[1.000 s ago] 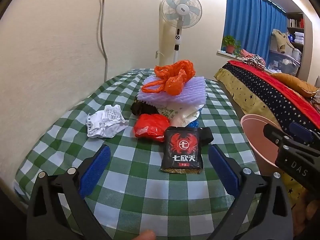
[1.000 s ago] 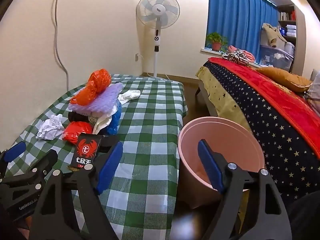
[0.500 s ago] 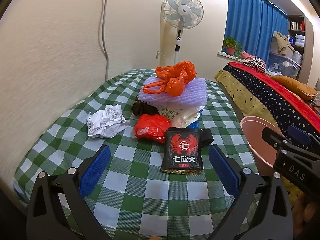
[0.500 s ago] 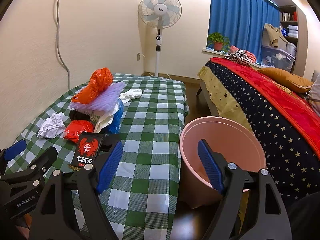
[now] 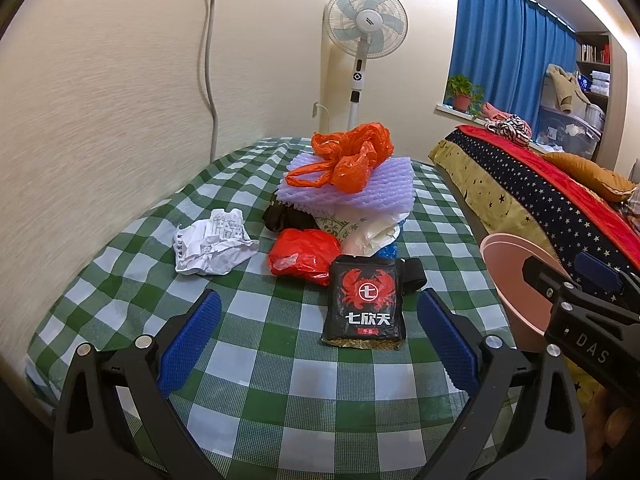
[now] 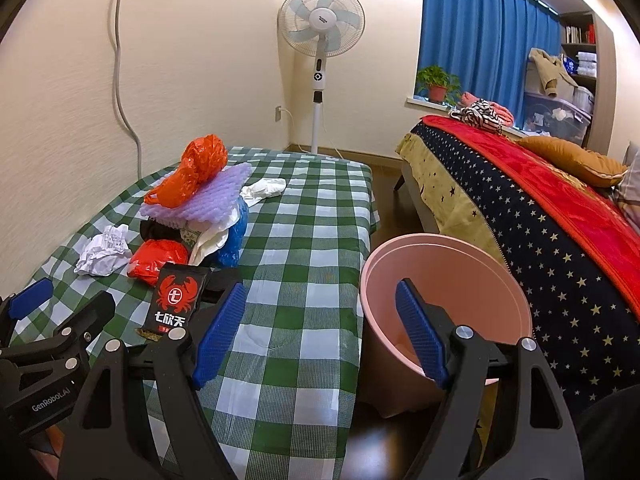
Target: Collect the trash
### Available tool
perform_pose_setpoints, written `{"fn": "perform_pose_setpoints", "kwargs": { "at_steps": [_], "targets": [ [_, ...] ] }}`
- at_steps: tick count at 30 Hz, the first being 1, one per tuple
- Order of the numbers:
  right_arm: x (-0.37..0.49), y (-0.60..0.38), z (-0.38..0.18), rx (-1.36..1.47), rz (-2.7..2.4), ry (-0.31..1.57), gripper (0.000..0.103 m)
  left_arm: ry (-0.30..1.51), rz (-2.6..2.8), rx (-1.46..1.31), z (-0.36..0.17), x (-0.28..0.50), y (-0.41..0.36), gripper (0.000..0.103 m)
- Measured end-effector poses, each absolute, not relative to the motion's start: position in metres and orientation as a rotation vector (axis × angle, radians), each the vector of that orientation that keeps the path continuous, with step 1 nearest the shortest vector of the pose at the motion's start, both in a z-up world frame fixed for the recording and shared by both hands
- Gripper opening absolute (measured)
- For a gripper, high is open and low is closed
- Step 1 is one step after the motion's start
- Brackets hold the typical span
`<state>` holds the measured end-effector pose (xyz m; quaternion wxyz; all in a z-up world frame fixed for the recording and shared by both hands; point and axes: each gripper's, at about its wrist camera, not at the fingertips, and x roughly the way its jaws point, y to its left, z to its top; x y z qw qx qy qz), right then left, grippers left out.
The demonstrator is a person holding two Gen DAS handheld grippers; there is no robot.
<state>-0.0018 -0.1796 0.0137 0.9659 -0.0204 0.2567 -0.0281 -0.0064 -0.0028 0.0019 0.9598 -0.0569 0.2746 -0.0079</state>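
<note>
Black crab-logo packet (image 5: 365, 304), flat, uncrushed

Black crab-print packet (image 5: 364, 304) flat on checked cloth, trash pile (image 5: 344, 196) behind, pink bin (image 6: 448, 304) beside

We find a heap of trash (image 5: 348, 196) on the table (image 5: 256, 360), a snack packet (image 5: 365, 305) lying nearest us and crumpled paper (image 5: 212, 248) to its left (apart from the heap). The bin (image 6: 444, 304) stands right of the table, beside the bed (image 6: 520, 216).
</note>
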Motion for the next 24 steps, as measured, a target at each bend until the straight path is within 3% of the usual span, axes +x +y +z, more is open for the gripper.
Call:
{"fn": "perform_pose_setpoints", "kwargs": {
  "at_steps": [17, 24],
  "targets": [
    [-0.0020, -0.1791, 0.0135, -0.041, -0.056, 0.518, 0.076, 0.558, -0.023, -0.120, 0.0034, -0.0080, -0.0069, 0.095],
    [-0.0017, -0.1774, 0.0145, -0.036, -0.051, 0.517, 0.076, 0.561, -0.035, -0.119, 0.0056, -0.0090, -0.0094, 0.088]
  ]
}}
